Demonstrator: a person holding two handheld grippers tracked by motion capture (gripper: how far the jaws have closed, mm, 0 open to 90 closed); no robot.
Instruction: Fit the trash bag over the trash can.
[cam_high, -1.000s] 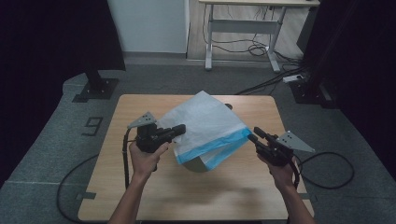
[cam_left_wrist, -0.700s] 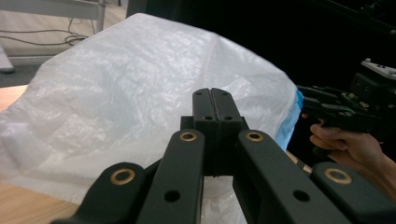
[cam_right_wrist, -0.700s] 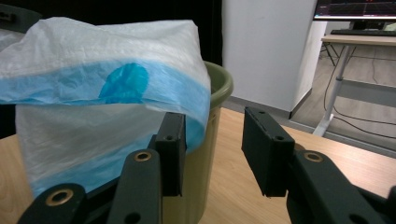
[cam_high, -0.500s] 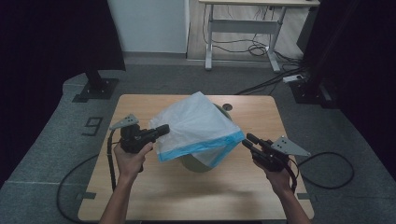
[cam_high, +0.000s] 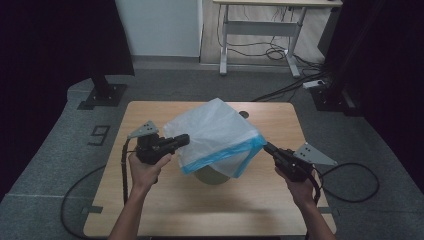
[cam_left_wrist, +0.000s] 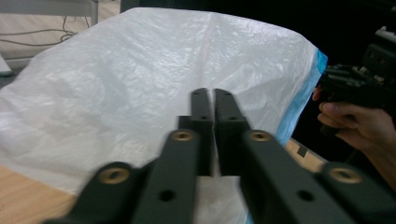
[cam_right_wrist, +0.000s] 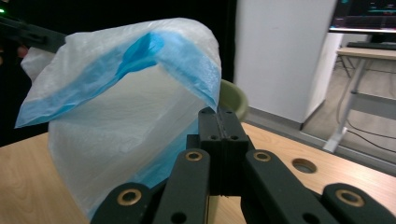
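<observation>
**Both grippers pinched on bag, bag stretched over bin**

White plastic bag with blue rim band (cam_high: 215, 135) was held up over the middle of the wooden table (cam_high: 150, 210), spread between the two grippers. It draped over an olive-green round container (cam_high: 212, 175) standing on the table; only the container's lower wall showed under the bag in the high view, and a bit of its rim (cam_right_wrist: 236, 98) in the right gripper view.

Left gripper (cam_high: 181, 140): at the bag's left edge, held in the person's left hand (cam_high: 147, 167). Left gripper view showed the jaws nearly together, a thin slit between them, bag film (cam_left_wrist: 140, 84) right in front and under the tips. Looked clamped on the bag's edge, though the pinch point itself was hidden by the jaws.

Right gripper (cam_high: 267, 148): at the bag's right corner, held in the right hand (cam_high: 300, 187). Right gripper view showed the jaws fully closed, with the blue band (cam_right_wrist: 187, 65) running down into the tip line (cam_right_wrist: 219, 114). Gripped on the bag's rim.

Bag opening faced the person, blue hem sagging between the two pinch points. Bag top peaked toward the table's far side.

Table had a round cable hole (cam_right_wrist: 303, 164) near its far edge. Cables (cam_high: 350, 180) trailed off both grippers onto the grey floor. A desk frame (cam_high: 260, 30) stood in the background.
</observation>
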